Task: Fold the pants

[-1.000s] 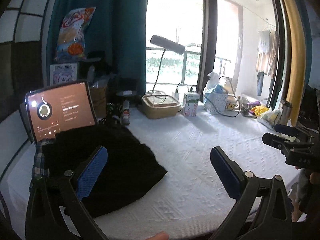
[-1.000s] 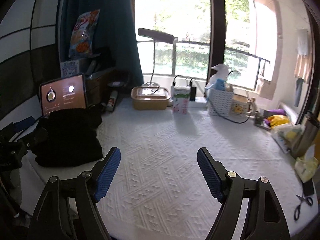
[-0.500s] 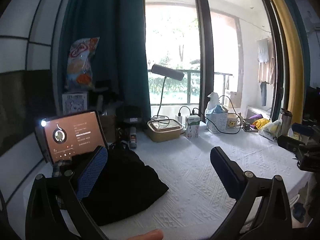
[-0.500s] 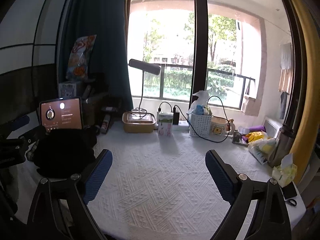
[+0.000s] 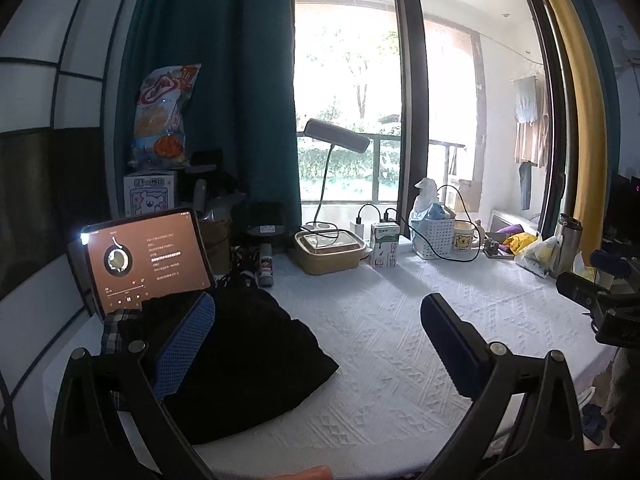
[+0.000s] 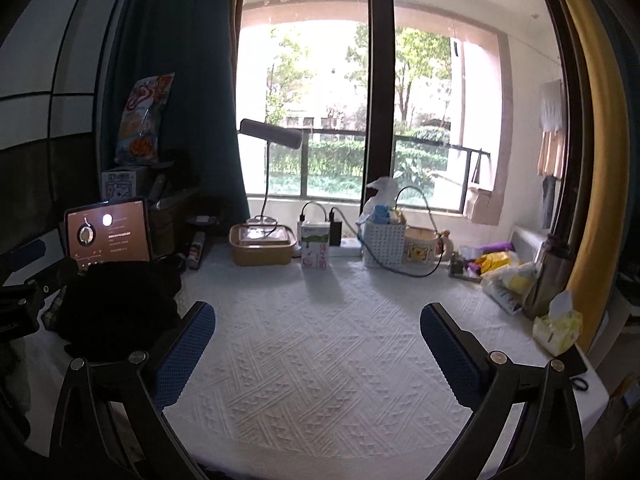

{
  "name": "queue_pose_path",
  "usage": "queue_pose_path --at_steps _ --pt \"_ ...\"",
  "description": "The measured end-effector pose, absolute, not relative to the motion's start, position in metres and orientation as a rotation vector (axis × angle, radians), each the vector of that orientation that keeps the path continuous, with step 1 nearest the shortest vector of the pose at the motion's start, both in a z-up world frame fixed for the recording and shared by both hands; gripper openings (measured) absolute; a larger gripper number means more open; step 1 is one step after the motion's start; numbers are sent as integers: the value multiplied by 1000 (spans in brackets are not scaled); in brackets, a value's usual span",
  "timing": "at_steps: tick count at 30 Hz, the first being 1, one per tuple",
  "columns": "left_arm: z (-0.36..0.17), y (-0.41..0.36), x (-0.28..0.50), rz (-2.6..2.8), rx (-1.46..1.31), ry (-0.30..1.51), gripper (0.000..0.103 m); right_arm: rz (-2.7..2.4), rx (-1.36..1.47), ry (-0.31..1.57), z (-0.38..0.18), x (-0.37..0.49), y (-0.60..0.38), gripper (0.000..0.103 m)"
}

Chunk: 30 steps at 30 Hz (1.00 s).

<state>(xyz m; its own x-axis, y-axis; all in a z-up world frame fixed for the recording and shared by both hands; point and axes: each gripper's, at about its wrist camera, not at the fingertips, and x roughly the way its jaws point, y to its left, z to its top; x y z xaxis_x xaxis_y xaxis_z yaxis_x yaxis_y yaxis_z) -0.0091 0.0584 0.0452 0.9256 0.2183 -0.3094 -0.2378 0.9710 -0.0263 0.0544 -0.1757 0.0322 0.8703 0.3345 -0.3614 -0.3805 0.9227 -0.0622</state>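
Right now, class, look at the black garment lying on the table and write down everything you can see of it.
The black garment is a soft, dark cloth bundle, folded into a rough, thick pad with a pointed corner toward the table's middle. It lies flat on the white textured tablecloth, at the table's left side, just in front of the lit tablet. A plaid cloth peeks out at its left edge. Details of seams or legs are lost in the darkness. Neither tool touches it.

folded black pants (image 5: pixel 256 360), lit tablet (image 5: pixel 148 258), white tablecloth (image 5: pixel 400 344)
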Motion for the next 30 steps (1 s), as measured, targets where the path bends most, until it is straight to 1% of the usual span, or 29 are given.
queue_pose_path --at_steps 30 --pt "46 48 -11 214 -42 312 102 376 -133 371 28 53 -176 103"
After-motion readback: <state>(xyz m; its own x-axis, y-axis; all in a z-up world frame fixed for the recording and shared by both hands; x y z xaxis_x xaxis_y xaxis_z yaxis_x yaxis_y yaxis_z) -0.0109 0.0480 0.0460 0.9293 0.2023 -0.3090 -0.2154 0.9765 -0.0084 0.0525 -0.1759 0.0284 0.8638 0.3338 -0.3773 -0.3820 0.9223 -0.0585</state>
